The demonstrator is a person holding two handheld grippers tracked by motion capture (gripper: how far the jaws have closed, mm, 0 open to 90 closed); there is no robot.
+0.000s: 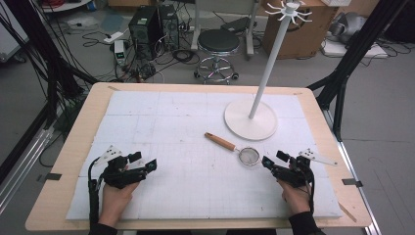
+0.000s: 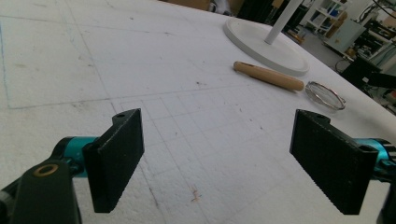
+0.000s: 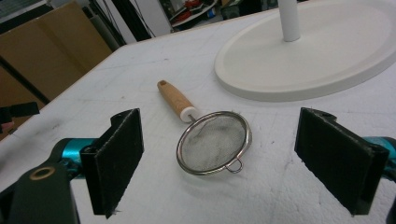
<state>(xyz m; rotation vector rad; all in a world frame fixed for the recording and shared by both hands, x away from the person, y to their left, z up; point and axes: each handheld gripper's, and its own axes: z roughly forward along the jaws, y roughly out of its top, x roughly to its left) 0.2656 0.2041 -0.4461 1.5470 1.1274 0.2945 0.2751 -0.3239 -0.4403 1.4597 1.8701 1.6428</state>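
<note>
On the white foam table (image 1: 195, 191), each claw, left (image 1: 145, 164) and right (image 1: 272, 159), gapes wide, the right just short of the strainer (image 3: 212, 142).

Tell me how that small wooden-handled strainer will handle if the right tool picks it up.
The strainer is probably light and stiff: thin wire rim, fine mesh, short wooden handle. The mesh bowl looks easy to dent, so gripping the handle seems safer. The rounded handle may roll or pivot if nudged. The right tool sits open just beside the bowl.

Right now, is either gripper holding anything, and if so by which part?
Nothing is held. The left gripper and right gripper are both open; the strainer lies untouched on the table.
</note>
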